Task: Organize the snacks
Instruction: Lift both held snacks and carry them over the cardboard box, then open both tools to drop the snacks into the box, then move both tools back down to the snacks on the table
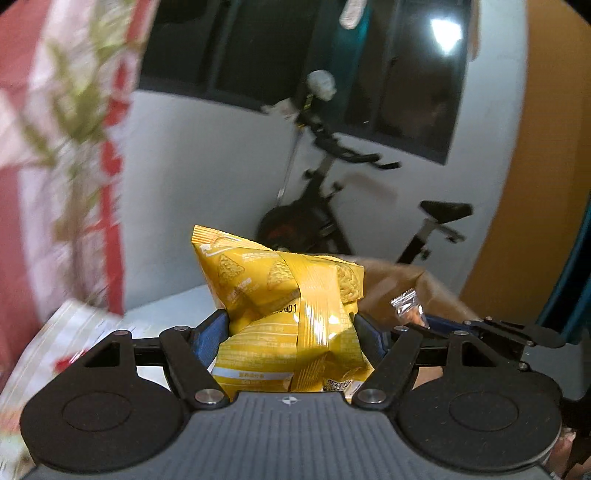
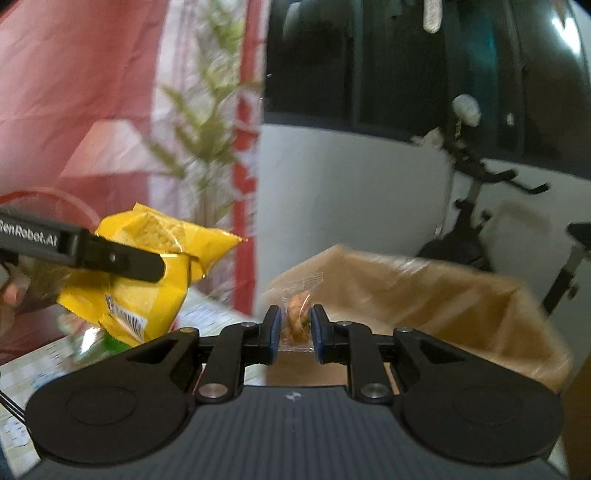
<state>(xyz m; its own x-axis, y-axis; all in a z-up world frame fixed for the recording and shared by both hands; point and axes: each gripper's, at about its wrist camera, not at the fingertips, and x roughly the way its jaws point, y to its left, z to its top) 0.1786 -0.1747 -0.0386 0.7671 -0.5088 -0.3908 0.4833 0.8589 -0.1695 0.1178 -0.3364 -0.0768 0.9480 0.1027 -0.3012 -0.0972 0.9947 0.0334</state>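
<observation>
While the red curtain (image 2: 92,92) hangs blurred behind, a brown paper bag (image 2: 424,291) gapes open, its matte walls creased. Held up left of it, the left gripper (image 1: 291,328) clamps a puffy, glossy yellow packet (image 1: 291,295), crinkled and pinched at the waist. Over the bag's mouth, the right gripper (image 2: 294,328) pinches a small clear wrapper (image 2: 297,317) holding a knobbly brown snack.

Dim indoor light; glare in window (image 1: 445,35) far ahead; motion blur on curtain (image 2: 207,110); fisheye-bent edges.
</observation>
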